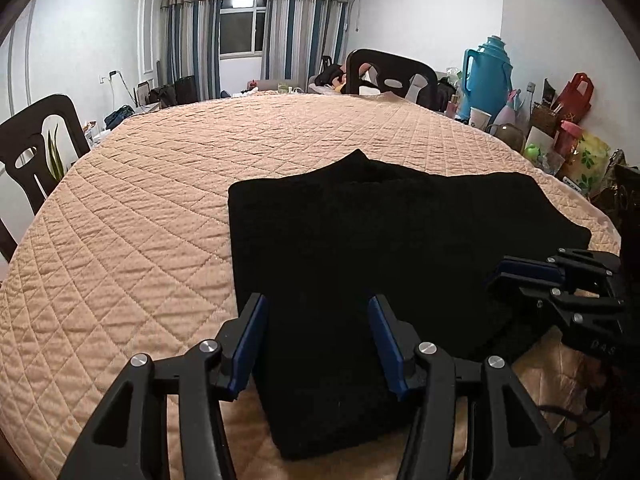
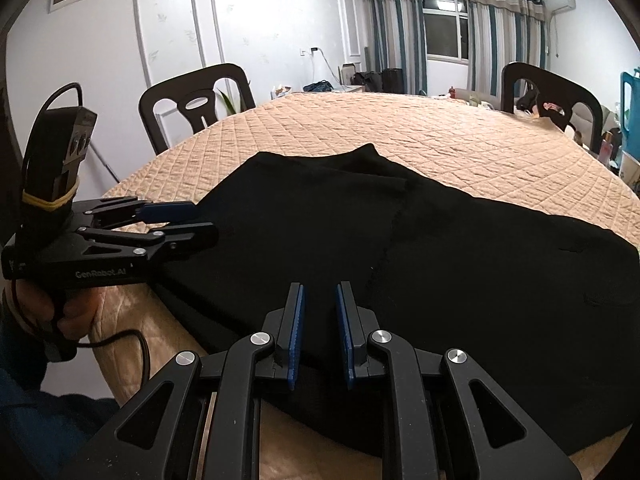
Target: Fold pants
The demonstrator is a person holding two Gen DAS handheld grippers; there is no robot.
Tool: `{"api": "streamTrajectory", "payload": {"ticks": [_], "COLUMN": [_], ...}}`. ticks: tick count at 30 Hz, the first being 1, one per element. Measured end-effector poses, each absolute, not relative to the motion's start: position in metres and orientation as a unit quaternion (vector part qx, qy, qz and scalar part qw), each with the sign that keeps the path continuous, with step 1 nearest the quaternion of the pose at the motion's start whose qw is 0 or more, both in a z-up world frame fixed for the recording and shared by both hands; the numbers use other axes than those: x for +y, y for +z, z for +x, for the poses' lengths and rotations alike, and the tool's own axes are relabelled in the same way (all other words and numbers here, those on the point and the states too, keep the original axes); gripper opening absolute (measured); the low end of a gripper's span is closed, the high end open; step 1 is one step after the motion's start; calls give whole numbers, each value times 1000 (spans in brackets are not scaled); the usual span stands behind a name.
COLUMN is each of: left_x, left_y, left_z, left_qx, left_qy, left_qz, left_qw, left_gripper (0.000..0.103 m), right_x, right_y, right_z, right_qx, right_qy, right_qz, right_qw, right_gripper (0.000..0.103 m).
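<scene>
Viewing one pair of black pants (image 1: 360,248), folded flat on the quilted peach table cover (image 1: 160,200) near its front edge, I count two chairs (image 2: 192,100) behind. My left gripper (image 1: 314,320) hovers over the near hem, fingers wide apart; my right gripper (image 2: 320,304) has its fingers narrowly parted, gripping nothing.

Home dining room: quilted table (image 1: 160,184), chairs (image 2: 192,100), curtains (image 1: 192,36), thermos (image 1: 486,76).
</scene>
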State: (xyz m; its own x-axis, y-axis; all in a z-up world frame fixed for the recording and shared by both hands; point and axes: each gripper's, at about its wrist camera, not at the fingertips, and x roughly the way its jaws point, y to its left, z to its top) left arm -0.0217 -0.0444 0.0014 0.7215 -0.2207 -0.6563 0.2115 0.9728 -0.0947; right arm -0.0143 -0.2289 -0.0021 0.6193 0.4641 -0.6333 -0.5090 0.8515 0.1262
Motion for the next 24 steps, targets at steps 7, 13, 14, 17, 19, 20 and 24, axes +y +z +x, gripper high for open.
{"api": "streamTrajectory", "payload": {"ticks": [7, 13, 14, 17, 19, 20, 24], "left_x": [-38, -36, -34, -28, -24, -21, -15], "left_y": [-1, 0, 1, 1, 1, -1, 0], "left_z": [-33, -32, -32, -31, -31, -30, -27], "left_qx": [340, 341, 342, 347, 351, 356, 363], "left_qy": [-120, -121, -123, -127, -121, -121, -132], "left_qz": [-13, -23, -27, -47, -54, -60, -80], "left_qw": [933, 932, 931, 928, 927, 925, 919], "left_gripper": [56, 56, 56, 56, 56, 56, 56], "right_x": [-248, -240, -237, -226, -225, -228, -243], "right_y": [-1, 11, 11, 3, -1, -1, 0], "right_z": [-3, 12, 14, 22, 23, 23, 20], "right_qx": [362, 351, 353, 373, 376, 379, 380], "right_qy": [237, 233, 238, 241, 231, 227, 205], "right_qz": [12, 36, 39, 22, 16, 14, 27], "right_qw": [901, 906, 904, 895, 897, 897, 902], "right_gripper": [24, 24, 24, 24, 24, 24, 23]}}
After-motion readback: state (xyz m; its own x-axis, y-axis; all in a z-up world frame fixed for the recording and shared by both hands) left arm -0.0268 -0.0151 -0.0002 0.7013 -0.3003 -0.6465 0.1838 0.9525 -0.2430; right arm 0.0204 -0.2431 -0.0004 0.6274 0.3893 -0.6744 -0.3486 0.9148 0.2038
